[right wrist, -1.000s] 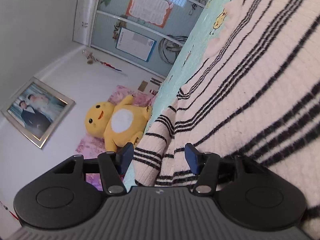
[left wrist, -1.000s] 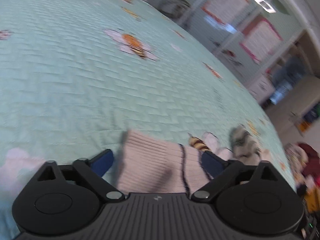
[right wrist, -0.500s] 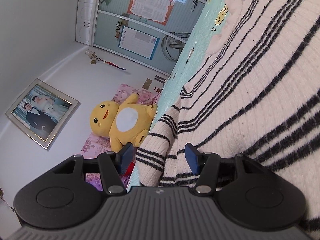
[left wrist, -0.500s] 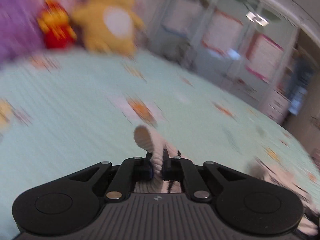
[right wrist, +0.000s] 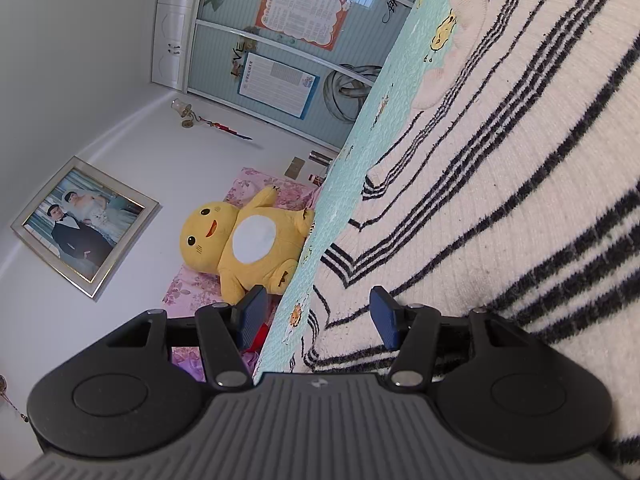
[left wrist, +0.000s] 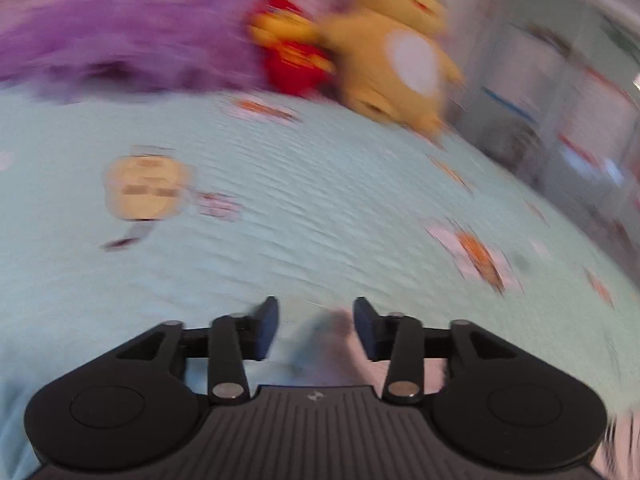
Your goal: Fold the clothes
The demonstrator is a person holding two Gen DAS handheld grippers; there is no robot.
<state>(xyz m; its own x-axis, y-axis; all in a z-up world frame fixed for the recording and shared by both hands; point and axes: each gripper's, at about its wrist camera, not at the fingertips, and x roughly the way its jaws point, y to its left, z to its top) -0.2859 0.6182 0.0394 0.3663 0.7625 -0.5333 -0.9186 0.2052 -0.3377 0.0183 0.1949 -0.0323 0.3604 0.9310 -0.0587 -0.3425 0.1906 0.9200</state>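
A cream knit sweater with black stripes (right wrist: 500,200) lies spread on the pale green bedspread (right wrist: 360,152). My right gripper (right wrist: 318,312) is rolled on its side at the sweater's near edge. Its jaws stand apart, and the striped edge runs between them without either pad pressing on it. The left wrist view is heavily blurred. My left gripper (left wrist: 316,320) hovers low over the bedspread (left wrist: 280,200), its jaws opening. A pale pink ribbed cuff (left wrist: 336,340) shows as a blur between the fingers, and the pads are clear of it.
A big yellow plush toy (left wrist: 400,48) and a red one (left wrist: 296,60) sit at the head of the bed, beside purple bedding (left wrist: 100,32). The yellow plush toy (right wrist: 248,248) rests under a framed photo (right wrist: 84,224). Wardrobe doors (right wrist: 280,40) stand beyond the bed.
The left gripper closed on the pink cuff, then parted its jaws again while swinging toward the plush toys. The raised sleeve fold by the right gripper's fingers now lies flatter.
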